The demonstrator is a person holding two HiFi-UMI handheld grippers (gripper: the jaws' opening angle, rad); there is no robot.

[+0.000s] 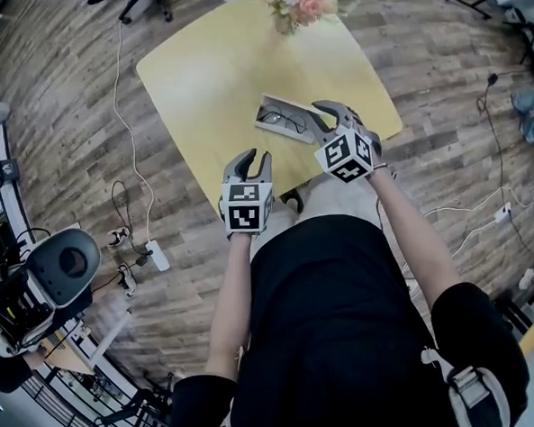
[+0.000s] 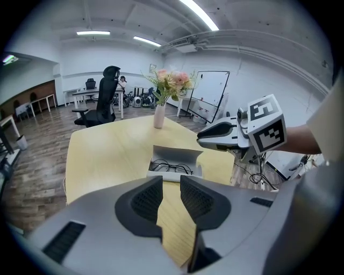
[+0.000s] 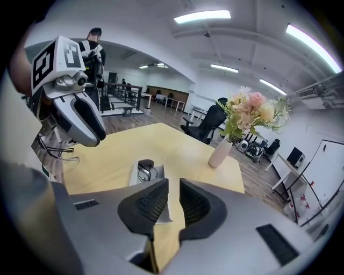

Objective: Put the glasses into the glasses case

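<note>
An open grey glasses case (image 1: 274,108) lies near the front edge of the yellow table (image 1: 213,67), with thin dark-framed glasses (image 1: 284,119) inside it. In the left gripper view the glasses (image 2: 172,167) rest in the tray below the raised lid of the case (image 2: 177,154). My left gripper (image 1: 255,155) hovers over the table's front edge, short of the case, jaws slightly apart and empty. My right gripper (image 1: 315,109) hangs just right of the case, jaws narrowly apart with nothing between them. In the right gripper view the case (image 3: 134,173) lies beyond the jaws.
A white vase of pink flowers (image 1: 304,3) stands at the table's far edge. Cables and a power strip (image 1: 157,255) lie on the wooden floor to the left. Office chairs (image 2: 102,102) and desks stand further back.
</note>
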